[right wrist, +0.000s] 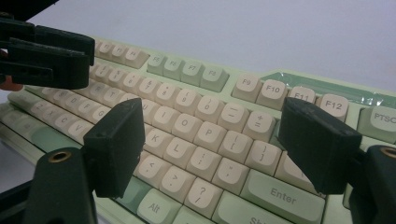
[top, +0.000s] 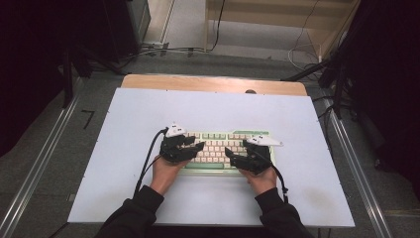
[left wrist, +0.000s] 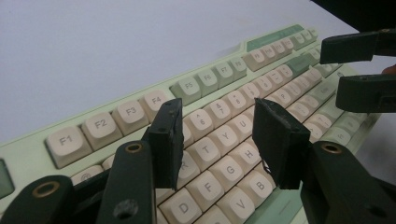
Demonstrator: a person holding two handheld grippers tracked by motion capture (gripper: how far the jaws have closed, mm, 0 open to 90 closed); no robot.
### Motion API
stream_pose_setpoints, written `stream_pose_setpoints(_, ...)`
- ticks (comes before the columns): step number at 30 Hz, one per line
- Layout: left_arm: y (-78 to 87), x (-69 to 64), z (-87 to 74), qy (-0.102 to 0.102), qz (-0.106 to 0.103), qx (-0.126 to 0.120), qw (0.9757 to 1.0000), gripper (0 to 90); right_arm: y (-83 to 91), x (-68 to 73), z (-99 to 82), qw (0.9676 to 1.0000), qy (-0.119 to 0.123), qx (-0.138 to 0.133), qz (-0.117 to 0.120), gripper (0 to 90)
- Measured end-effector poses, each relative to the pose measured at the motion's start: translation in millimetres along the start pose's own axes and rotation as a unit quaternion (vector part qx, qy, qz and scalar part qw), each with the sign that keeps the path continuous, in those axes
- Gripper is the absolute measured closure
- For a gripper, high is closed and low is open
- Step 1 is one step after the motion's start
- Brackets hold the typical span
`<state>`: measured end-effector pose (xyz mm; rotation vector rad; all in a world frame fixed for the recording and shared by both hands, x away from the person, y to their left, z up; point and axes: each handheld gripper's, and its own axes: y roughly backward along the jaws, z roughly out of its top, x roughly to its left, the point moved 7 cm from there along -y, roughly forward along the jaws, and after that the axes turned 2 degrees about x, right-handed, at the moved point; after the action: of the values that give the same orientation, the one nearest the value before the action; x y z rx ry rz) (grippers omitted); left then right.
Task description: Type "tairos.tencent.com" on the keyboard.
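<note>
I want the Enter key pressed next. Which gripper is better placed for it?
Probably the right gripper: Enter lies just below its open jaws, while the left gripper hovers over the keyboard's letter keys farther left.

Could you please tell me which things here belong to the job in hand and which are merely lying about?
In use: keyboard, left gripper and right gripper, both open above its keys.
Lying about: cables on the floor beyond the white table, wooden shelf.

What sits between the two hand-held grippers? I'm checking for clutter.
Only the keyboard and its middle keys lie between the left hand-held gripper and the right hand-held gripper, seen from the high view.
</note>
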<state>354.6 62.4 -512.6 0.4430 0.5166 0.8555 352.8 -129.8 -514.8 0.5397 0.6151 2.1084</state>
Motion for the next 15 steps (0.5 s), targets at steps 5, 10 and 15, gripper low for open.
stream_pose_setpoints(5, 9.1, 7.5, 0.8, 0.014, 0.009, -0.013, 0.9998, 46.4, -1.0, 1.1, 0.2, 1.0, 0.001, 0.001, 0.002, 21.3)
stream_pose_setpoints(10, 17.5, 14.9, -0.7, 0.02, 0.021, -0.021, 0.9994, 46.4, -2.5, 2.5, 0.8, 1.0, 0.003, 0.002, 0.004, 21.4)
stream_pose_setpoints(15, 23.4, 20.6, -4.9, 0.011, 0.034, -0.023, 0.9991, 57.9, -4.4, 4.2, 2.1, 1.0, 0.005, 0.002, 0.006, 21.6)
